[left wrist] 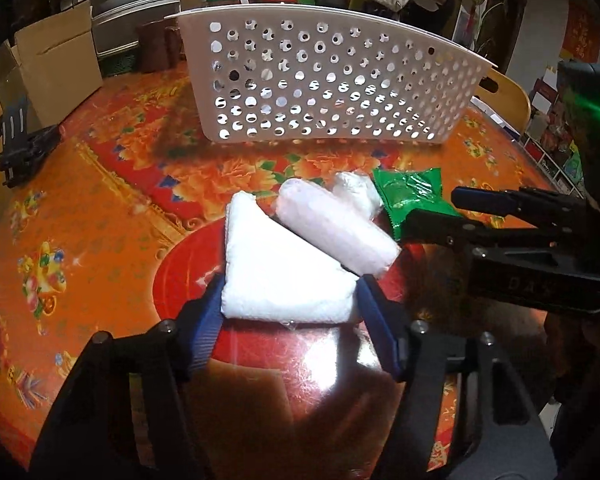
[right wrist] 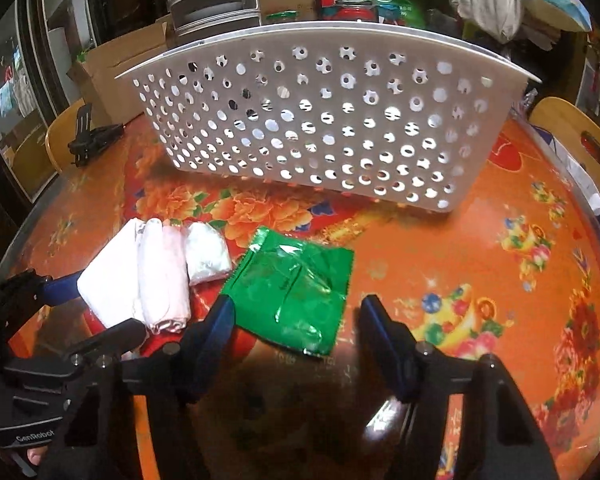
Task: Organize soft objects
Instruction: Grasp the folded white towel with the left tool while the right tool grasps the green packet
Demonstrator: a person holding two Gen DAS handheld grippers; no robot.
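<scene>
A white folded cloth lies on the floral table, with a pale pink roll and a small clear-wrapped white bundle beside it. A green foil packet lies to their right. My left gripper has its blue fingers on both sides of the white cloth, touching it. My right gripper is open, its fingers on either side of the near end of the green packet. The white perforated basket stands behind; it also shows in the right wrist view.
A black clip stand sits at the table's left edge. Cardboard boxes, stacked drawers and bags crowd the back. A wooden chair back is at the right. The table has an orange floral cover.
</scene>
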